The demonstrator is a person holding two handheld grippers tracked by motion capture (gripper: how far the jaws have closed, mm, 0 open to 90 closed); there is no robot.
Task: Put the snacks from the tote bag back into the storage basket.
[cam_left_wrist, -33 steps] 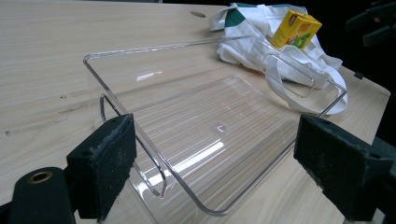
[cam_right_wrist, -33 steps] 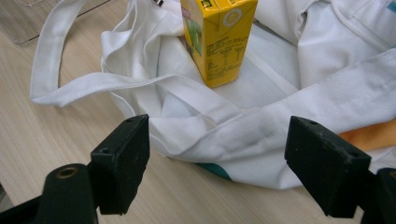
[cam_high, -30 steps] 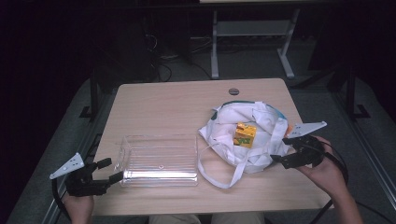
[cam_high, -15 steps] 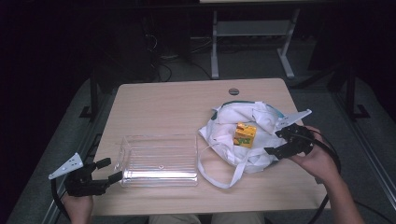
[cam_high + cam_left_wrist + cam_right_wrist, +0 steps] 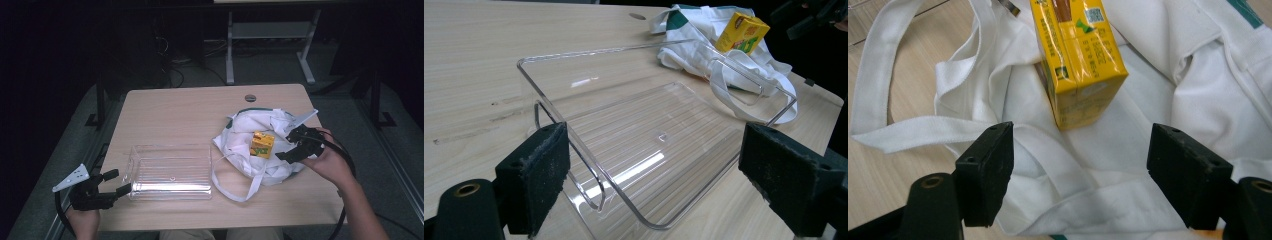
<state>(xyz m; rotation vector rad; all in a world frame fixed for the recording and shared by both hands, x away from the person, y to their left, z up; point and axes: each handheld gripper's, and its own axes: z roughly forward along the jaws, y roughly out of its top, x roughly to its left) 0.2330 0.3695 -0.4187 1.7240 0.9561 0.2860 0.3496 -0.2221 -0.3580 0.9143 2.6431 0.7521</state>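
Observation:
A yellow carton point(image 5: 262, 144) point(image 5: 1078, 55) lies on a crumpled white cloth bag point(image 5: 250, 131) point(image 5: 1168, 100) with green trim, right of the table's middle. My right gripper point(image 5: 286, 146) point(image 5: 1080, 185) hovers over the bag just right of the carton. Its jaws are open and have just been closing a little. The carton lies just beyond the pads, with only cloth below the gap. A clear plastic tray point(image 5: 170, 172) point(image 5: 664, 145) sits front left. My left gripper point(image 5: 117, 182) point(image 5: 659, 195) is open at the tray's left end, its pads point(image 5: 536, 175) either side of that end.
The bag's long white straps point(image 5: 240, 187) loop toward the table's front edge beside the tray. A round cable hole point(image 5: 250, 98) lies at the back of the wooden table point(image 5: 180, 115). Beyond it stands a metal frame point(image 5: 270, 45) on a dark floor.
My right gripper has moved left over the bag, closer to the yellow carton, and its jaws have narrowed slightly. The left gripper and the tray have stayed put.

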